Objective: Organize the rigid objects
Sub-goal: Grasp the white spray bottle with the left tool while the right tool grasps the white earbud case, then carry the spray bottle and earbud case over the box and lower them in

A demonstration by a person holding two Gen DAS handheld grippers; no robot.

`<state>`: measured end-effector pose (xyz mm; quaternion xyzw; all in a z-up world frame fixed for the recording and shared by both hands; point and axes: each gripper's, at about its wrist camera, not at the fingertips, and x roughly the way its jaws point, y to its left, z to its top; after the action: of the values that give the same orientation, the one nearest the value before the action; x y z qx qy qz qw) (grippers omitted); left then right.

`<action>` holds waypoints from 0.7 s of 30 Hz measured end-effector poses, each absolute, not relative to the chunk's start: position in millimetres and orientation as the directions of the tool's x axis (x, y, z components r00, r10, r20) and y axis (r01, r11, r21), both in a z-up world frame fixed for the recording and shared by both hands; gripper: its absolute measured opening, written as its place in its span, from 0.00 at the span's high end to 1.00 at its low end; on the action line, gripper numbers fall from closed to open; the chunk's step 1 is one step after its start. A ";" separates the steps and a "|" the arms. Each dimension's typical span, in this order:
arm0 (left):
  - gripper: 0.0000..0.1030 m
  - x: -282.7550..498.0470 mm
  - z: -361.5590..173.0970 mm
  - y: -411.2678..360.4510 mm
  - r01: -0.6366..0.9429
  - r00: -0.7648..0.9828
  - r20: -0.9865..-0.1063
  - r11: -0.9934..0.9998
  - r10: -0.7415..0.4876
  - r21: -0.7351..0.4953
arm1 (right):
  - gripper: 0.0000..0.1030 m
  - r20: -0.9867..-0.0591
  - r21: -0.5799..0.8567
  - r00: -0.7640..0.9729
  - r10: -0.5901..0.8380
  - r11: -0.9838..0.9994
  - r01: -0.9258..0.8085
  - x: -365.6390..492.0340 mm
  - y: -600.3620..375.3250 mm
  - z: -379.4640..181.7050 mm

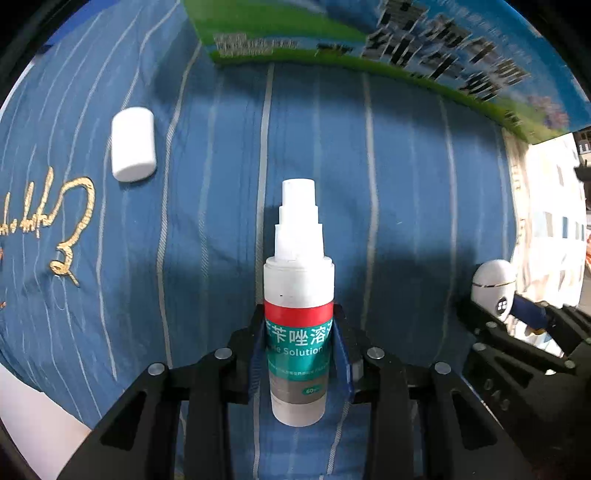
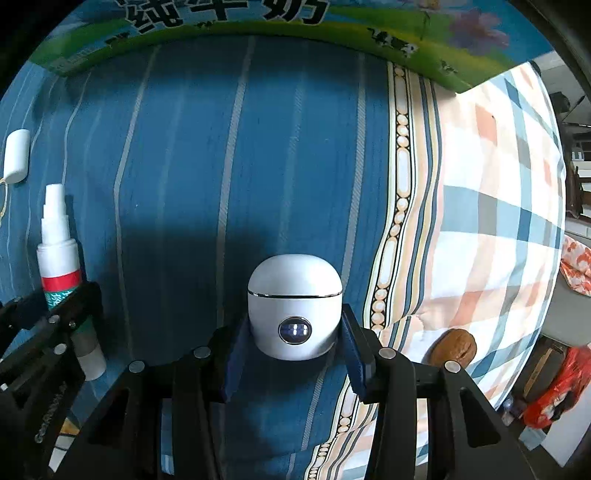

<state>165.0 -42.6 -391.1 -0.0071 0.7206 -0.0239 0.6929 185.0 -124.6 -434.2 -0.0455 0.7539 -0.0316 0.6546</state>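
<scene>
Two tools clenched, left tool (image 1: 299,354) on spray bottle (image 1: 299,295), right tool (image 2: 293,350) on white jar (image 2: 294,306), carton (image 2: 258,33) edge ahead.

The white plastic spray bottle with red-and-green label (image 1: 298,314) sits between the left gripper (image 1: 300,347) jaws, above the blue striped bedsheet (image 1: 207,206). The white cylindrical cap (image 1: 133,149) lies left; the white domed plastic container (image 2: 294,306), in the right gripper (image 2: 295,354), right; the green-and-blue printed carton (image 1: 406,55) behind.
</scene>
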 end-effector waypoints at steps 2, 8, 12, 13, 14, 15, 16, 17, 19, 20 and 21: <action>0.71 161.2 -377.3 -45.0 0.027 -0.015 -0.999 0.998 -0.049 -0.050 | 0.53 -0.988 -0.097 -0.119 -0.099 0.995 -0.020 173.7 -117.6 -428.9; 0.71 154.1 -328.8 -50.4 0.051 0.111 -0.992 0.997 -0.059 -0.053 | 0.53 -0.997 -0.071 -0.044 -0.070 0.997 0.018 154.6 -142.0 -396.8; 0.71 152.9 -292.0 -58.2 0.067 0.171 -0.980 0.994 -0.099 -0.088 | 0.53 -1.000 -0.027 0.011 -0.027 0.999 0.024 146.4 -147.8 -362.4; 0.71 152.6 -281.4 -59.0 0.070 0.189 -0.976 0.992 -0.112 -0.100 | 0.54 -0.999 -0.015 0.029 -0.016 1.000 0.028 143.1 -148.2 -352.3; 0.71 154.7 -274.1 -57.6 0.075 0.198 -0.973 0.991 -0.121 -0.108 | 0.54 -0.999 -0.002 0.048 -0.004 1.000 0.028 142.6 -144.9 -340.1; 0.71 155.3 -266.2 -54.8 0.078 0.213 -0.968 0.990 -0.134 -0.120 | 0.53 -0.998 0.008 0.063 0.007 1.000 0.024 134.6 -153.1 -329.8; 0.71 158.4 -255.7 -53.7 0.081 0.231 -0.962 0.988 -0.149 -0.134 | 0.54 -0.996 0.022 0.084 0.020 0.999 0.029 132.0 -154.3 -318.8; 0.71 169.7 -252.1 -49.5 0.087 0.242 -0.957 0.986 -0.159 -0.141 | 0.54 -0.994 0.031 0.102 0.028 0.999 0.026 129.7 -154.9 -308.2; 0.71 174.4 -231.8 -47.0 0.096 0.277 -0.943 0.982 -0.184 -0.163 | 0.54 -0.988 0.054 0.144 0.050 0.998 0.025 126.7 -158.6 -283.4; 0.71 180.7 -223.4 -46.6 0.103 0.287 -0.938 0.980 -0.194 -0.171 | 0.54 -0.986 0.061 0.159 0.057 0.998 0.021 126.3 -162.5 -274.3; 0.71 187.5 -214.2 -49.0 0.110 0.300 -0.931 0.977 -0.209 -0.184 | 0.53 -0.982 0.070 0.175 0.065 0.997 0.023 121.5 -167.6 -265.3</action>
<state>187.5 -49.0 -214.2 -0.0423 0.5833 -0.0992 0.8051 121.5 -167.6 -265.3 0.0340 0.6421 0.0136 0.7657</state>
